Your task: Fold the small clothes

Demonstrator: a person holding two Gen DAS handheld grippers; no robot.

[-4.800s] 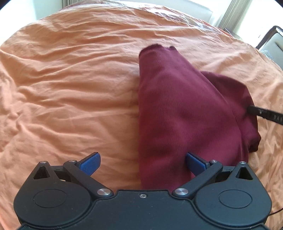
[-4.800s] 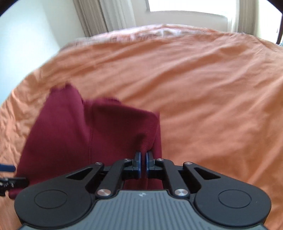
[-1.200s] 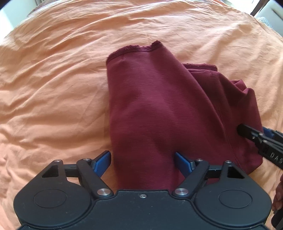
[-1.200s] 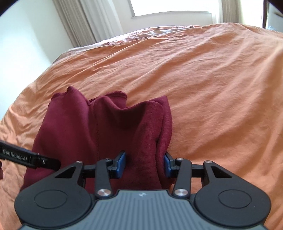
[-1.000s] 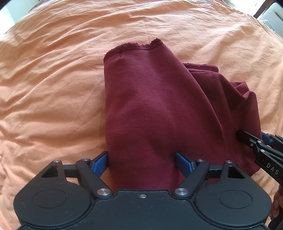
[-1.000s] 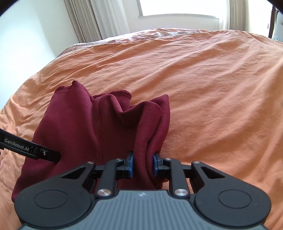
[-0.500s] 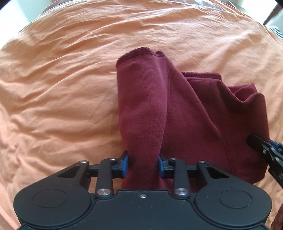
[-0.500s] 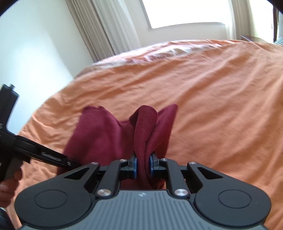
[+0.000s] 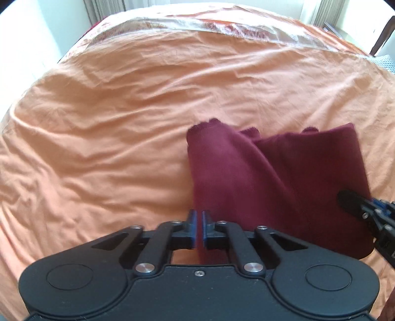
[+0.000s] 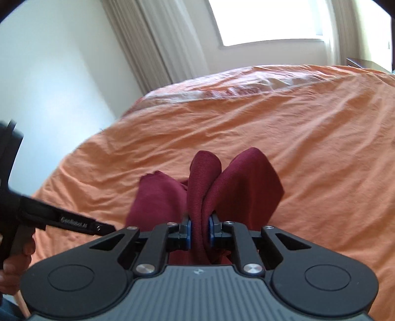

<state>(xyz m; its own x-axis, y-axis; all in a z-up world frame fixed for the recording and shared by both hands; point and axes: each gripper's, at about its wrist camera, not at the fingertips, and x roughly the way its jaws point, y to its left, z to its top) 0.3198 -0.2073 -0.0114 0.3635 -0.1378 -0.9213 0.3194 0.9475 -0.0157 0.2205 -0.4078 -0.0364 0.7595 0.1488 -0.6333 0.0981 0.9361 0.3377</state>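
A dark red ribbed garment (image 9: 276, 182) hangs lifted off the orange bed. My left gripper (image 9: 197, 223) is shut on its near left edge; the cloth drapes away to the right. My right gripper (image 10: 199, 228) is shut on a bunched fold of the same garment (image 10: 209, 182), which rises in two humps ahead of the jaws. The right gripper's tip shows at the right edge of the left wrist view (image 9: 363, 210), against the cloth. The left gripper's finger shows in the right wrist view (image 10: 74, 223), reaching in from the left.
The wrinkled orange bedsheet (image 9: 111, 128) fills both views. A clear plastic cover (image 9: 222, 22) lies at the bed's far end. Curtains (image 10: 153, 44), a bright window (image 10: 271, 19) and a white wall (image 10: 49, 61) stand beyond. A hand (image 10: 9, 266) holds the left gripper's handle.
Both grippers have closed tighter on the garment and raised it off the bed. The cloth now hangs between them and both views tilt up toward the far wall.
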